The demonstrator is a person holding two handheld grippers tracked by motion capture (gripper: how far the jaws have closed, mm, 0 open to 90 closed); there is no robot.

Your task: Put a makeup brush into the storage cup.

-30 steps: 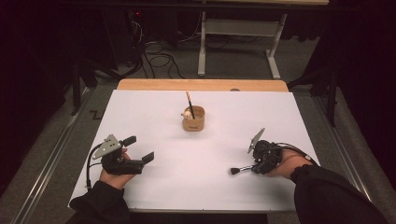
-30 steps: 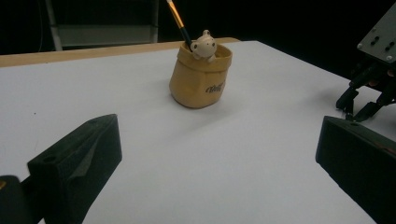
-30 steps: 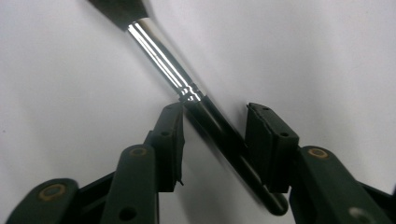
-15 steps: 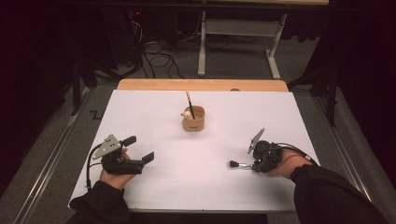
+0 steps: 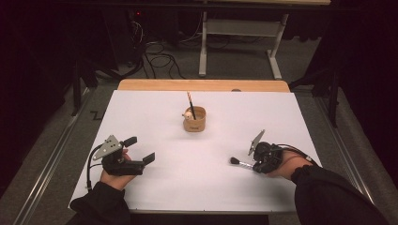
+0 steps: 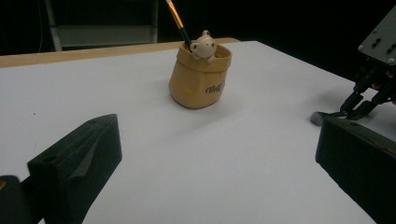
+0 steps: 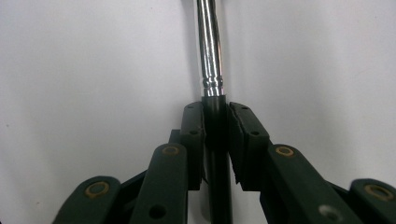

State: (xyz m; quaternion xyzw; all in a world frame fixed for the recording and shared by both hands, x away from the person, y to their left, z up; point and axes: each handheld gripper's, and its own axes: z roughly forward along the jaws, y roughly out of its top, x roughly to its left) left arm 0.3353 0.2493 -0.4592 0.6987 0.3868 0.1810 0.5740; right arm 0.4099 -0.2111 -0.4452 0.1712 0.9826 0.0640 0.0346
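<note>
Nearby, a pencil (image 5: 190,104) stands in the tan pot (image 5: 195,120).

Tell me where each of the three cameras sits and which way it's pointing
High view: above the person's side, facing forward and down on the white table; both forearms, left gripper, right gripper.
Left gripper view: rides the left gripper, looking level between its wide-open jaws at the tan cup.
Right gripper view: rides the right gripper, looking along jaws that have just been closing on the brush.
Shared: the cup and brush appear in the high and left gripper views.
</note>
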